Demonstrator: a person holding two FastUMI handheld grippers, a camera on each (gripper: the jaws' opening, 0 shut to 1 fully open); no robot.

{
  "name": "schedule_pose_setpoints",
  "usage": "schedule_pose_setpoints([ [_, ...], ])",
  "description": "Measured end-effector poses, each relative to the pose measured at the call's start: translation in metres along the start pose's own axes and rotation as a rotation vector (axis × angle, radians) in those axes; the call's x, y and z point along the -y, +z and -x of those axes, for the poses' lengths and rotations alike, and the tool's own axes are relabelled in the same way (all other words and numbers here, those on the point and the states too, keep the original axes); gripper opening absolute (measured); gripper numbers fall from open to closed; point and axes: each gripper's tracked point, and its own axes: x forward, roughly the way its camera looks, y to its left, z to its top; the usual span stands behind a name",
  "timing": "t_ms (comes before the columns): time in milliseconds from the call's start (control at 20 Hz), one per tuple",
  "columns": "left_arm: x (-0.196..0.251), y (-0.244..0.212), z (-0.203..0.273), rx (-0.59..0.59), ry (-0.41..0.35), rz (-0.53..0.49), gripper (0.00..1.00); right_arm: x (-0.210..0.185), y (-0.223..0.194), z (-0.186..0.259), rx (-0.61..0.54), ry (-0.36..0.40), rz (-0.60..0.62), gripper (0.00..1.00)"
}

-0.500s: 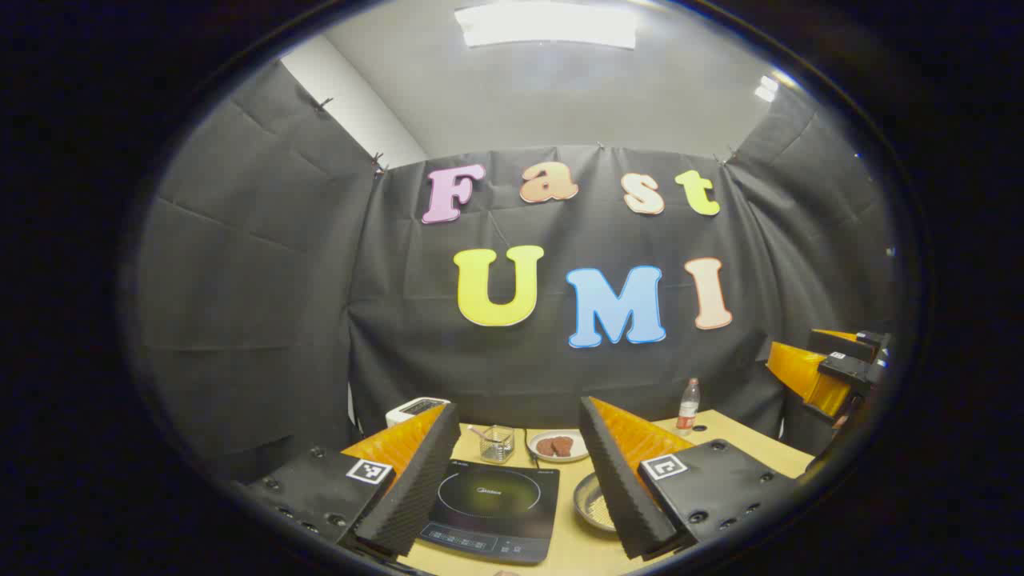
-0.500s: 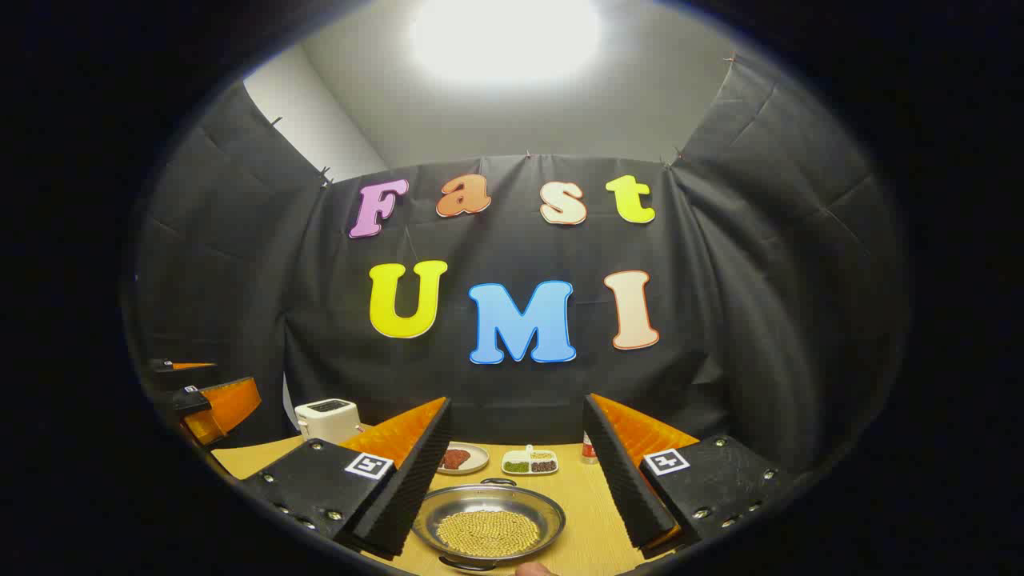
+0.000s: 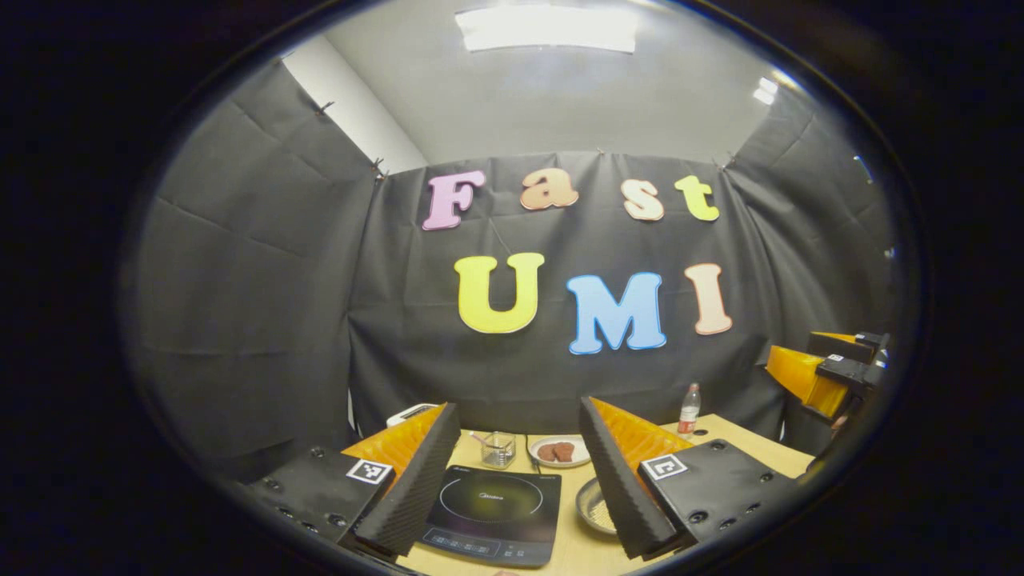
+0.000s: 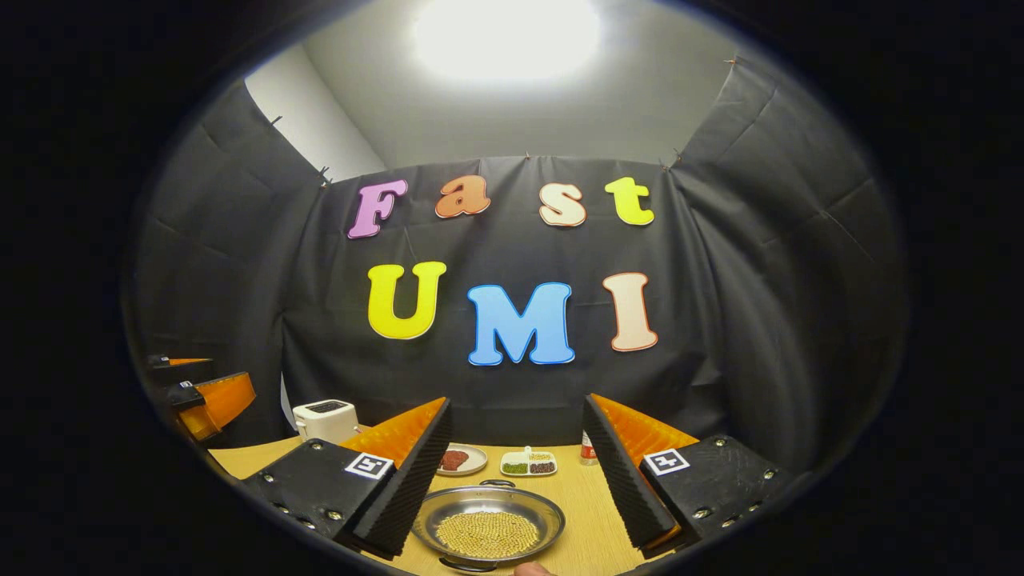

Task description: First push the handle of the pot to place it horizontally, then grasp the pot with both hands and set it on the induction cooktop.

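nearest, the right gripper (image 4: 512, 472) stands wide open above the worktop (image 4: 588, 512), its two fingers spread and holding nothing; between them, at the near edge of the worktop, sits the pot (image 4: 490, 524), a shallow metal pan filled with small yellowish beans, one dark handle at its far rim and another at its near rim, so the handles lie along the line of sight rather than across it. a fingertip (image 4: 532, 570) shows just beside the pot's near handle at the very bottom of the right gripper view. likewise the left gripper (image 3: 520, 472) is wide open and empty, its fingers framing the induction cooktop (image 3: 492, 516), a black slab lying flat near the worktop's near edge with its control strip toward the camera. the pot lies just beside the cooktop, to its right, and is partly hidden by a finger in the left gripper view. farther back, toward the far edge, stand a small glass cup (image 3: 498, 450), a plate with brown pieces (image 3: 560, 450), a divided dish of beans (image 4: 529, 463) and a bottle (image 3: 688, 409). at the far left corner of the worktop is a white toaster (image 4: 326, 419). each gripper shows at the side of the other's view, raised well apart from the pot.
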Motion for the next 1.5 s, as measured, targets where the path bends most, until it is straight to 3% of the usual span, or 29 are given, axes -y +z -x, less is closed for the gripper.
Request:
schedule_pose_setpoints([
  [150, 0.003, 0.003, 0.001, 0.007, -0.005, -0.001, 0.98, 0.001, -0.002, 0.000, -0.008, -0.003, 0.001, 0.98],
  [250, 0.004, 0.002, 0.000, 0.008, -0.007, -0.001, 0.94, 0.002, -0.001, -0.001, -0.007, -0.002, -0.001, 0.98],
  [450, 0.003, 0.004, 0.001, 0.013, -0.007, 0.003, 0.97, 0.002, 0.001, -0.001, -0.003, 0.001, 0.007, 0.98],
  [500, 0.003, 0.004, 0.000, 0.012, -0.006, 0.003, 0.93, 0.001, 0.001, 0.000, -0.004, 0.002, 0.009, 0.98],
  [850, 0.000, 0.004, 0.003, 0.013, -0.010, 0.005, 0.97, -0.005, -0.004, -0.001, -0.011, 0.014, 0.020, 0.98],
  [900, -0.002, 0.005, 0.003, 0.015, -0.008, 0.006, 0.93, -0.005, -0.003, -0.002, -0.011, 0.011, 0.018, 0.98],
  [950, -0.005, 0.005, 0.004, 0.017, -0.007, 0.008, 1.00, -0.005, -0.003, -0.003, -0.011, 0.009, 0.016, 0.98],
  [1100, -0.011, 0.007, 0.001, 0.027, -0.001, 0.011, 0.97, -0.009, 0.000, -0.003, 0.000, 0.009, 0.033, 0.98],
  [1350, -0.016, 0.007, -0.004, 0.033, -0.007, 0.012, 1.00, -0.018, -0.010, -0.004, -0.032, 0.018, 0.037, 0.97],
  [1450, -0.019, 0.006, -0.007, 0.030, -0.010, 0.014, 1.00, -0.020, -0.015, -0.005, -0.053, 0.014, 0.038, 0.72],
  [1500, -0.022, 0.005, -0.008, 0.030, -0.011, 0.013, 1.00, -0.028, -0.018, -0.005, -0.069, 0.020, 0.042, 0.67],
])
